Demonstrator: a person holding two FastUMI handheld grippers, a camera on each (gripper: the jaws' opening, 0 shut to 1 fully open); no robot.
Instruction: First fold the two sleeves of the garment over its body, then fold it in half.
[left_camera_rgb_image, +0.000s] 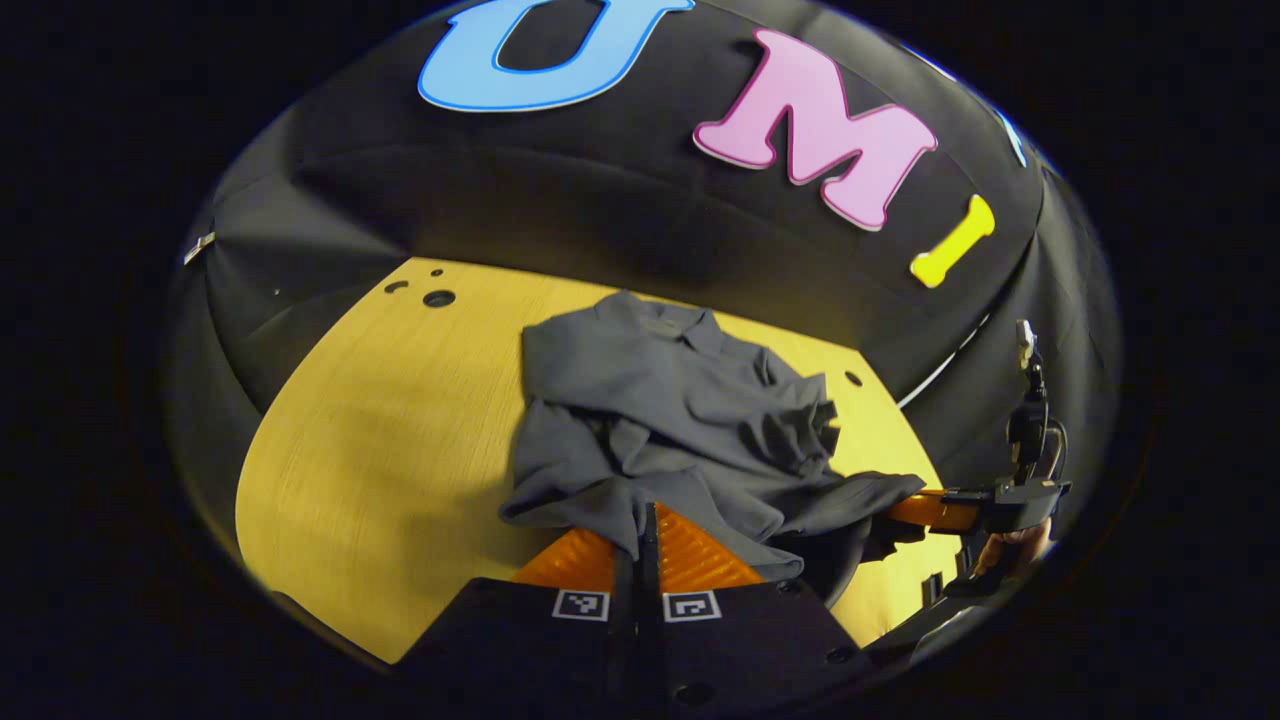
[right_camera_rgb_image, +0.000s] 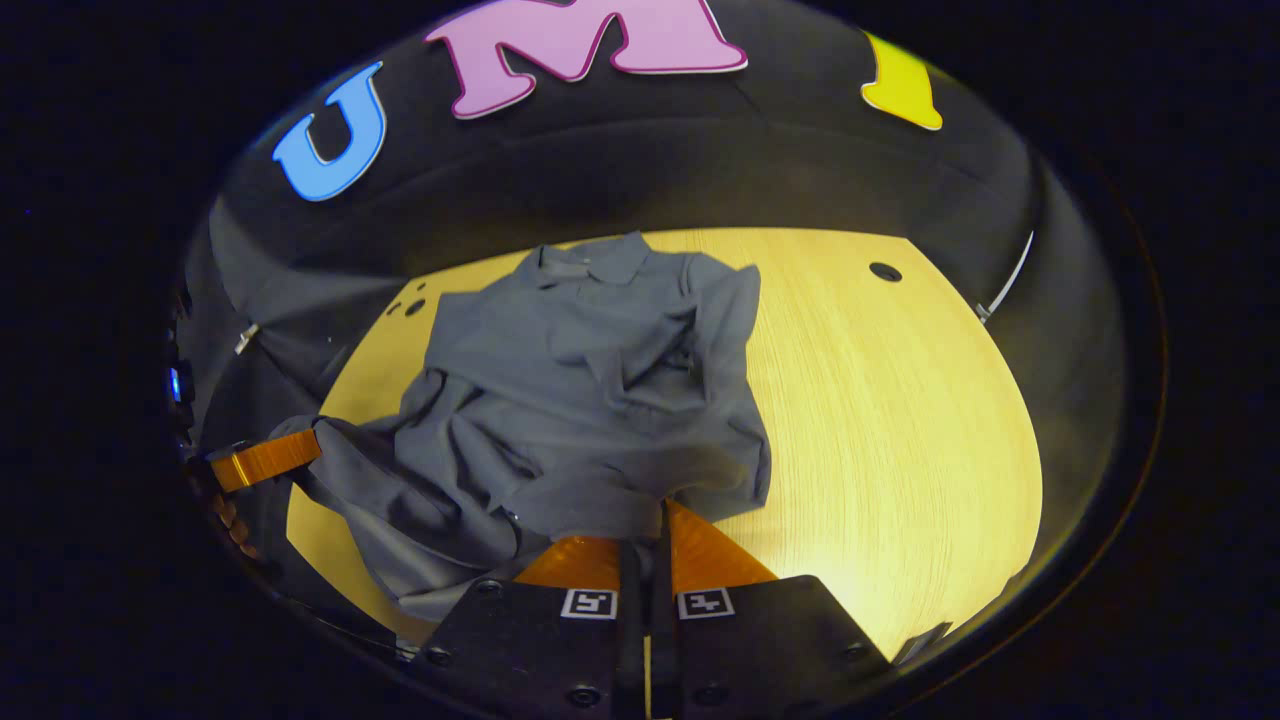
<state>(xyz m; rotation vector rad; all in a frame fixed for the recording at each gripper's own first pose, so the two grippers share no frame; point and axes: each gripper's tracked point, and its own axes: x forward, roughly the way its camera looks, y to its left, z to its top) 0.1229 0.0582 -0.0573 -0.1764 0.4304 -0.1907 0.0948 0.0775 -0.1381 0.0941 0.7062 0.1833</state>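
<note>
Fingers of the left gripper (left_camera_rgb_image: 648, 545) sit pressed together at the bottom of the left gripper view, with a fold of the dark grey collared polo shirt (left_camera_rgb_image: 670, 420) pinched between them along its near hem. Just beyond those fingers the shirt lies rumpled on the pale yellow wood-grain desk (left_camera_rgb_image: 380, 440), collar at the far end, loose folds bunched to the right of the fingers. Farther right, the other gripper clamps the same hem, and that edge hangs raised off the desk between the two. Seen in the right gripper view, the right gripper (right_camera_rgb_image: 648, 545) likewise has its fingers closed tight on the shirt's (right_camera_rgb_image: 580, 390) near edge. Ahead of them the body spreads away with a sleeve folded across the chest and the collar farthest off. Left of these fingers the hem stretches up to the left gripper's tip at the desk's (right_camera_rgb_image: 880, 420) edge. Bare desk lies to their right, with small round holes near its far corners.
</note>
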